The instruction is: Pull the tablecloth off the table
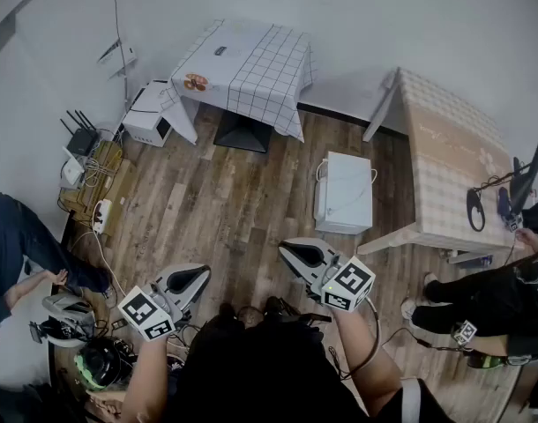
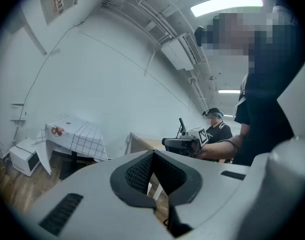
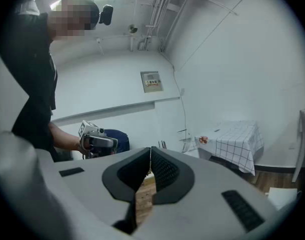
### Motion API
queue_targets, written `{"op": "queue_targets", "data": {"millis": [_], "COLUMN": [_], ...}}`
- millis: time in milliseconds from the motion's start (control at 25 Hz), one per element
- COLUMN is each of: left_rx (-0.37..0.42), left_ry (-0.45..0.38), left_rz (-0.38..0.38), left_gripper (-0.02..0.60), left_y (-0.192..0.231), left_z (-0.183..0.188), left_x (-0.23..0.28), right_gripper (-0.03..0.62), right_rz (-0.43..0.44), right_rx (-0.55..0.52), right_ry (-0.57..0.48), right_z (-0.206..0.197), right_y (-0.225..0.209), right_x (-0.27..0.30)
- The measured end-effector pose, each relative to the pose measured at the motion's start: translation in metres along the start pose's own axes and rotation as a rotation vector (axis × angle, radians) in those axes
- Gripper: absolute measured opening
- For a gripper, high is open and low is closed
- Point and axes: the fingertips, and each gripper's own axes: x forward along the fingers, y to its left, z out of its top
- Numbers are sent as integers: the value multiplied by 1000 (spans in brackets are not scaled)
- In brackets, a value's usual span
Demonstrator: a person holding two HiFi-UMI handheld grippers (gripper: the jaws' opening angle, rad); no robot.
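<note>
Against the far white wall: small surface [image 1: 242, 133] on a dark pedestal base, with the tablecloth [image 1: 256, 64] draped over it, corners hanging down. Cloth was white with a thin black grid, soft folds at the edges, one red-orange print near a corner. It sat well apart from both claws. Floor [image 1: 234, 205] was wood-look planks in mixed brown tones. Second surface [image 1: 379, 113] stood at the right wall on pale legs, covered by a beige checked cloth [image 1: 450, 148]. White boxy unit [image 1: 344, 192] sat on the floor beside it; another white box [image 1: 148, 115] was just left of the task surface. Black router [image 1: 79, 137] with antennas sat by the left wall, cables around it. Left claw [image 1: 188, 280] was pressed together, nothing in it. Right claw [image 1: 306, 256] same: pads together, empty. Both were held roughly level above the floor.
</note>
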Motion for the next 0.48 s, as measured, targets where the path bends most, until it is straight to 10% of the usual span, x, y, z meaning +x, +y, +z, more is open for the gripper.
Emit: {"op": "queue_targets", "data": {"millis": [480], "left_rx": [23], "left_ry": [42], "left_rz": [12], "left_gripper": [8], "left_y": [-8], "left_z": [1], "left_x": [-13], "right_gripper": [23], "right_rz": [-30], "right_rx": [26], "right_ry": [24], "right_z": [-12], "right_y": [15], "right_x": [-22]}}
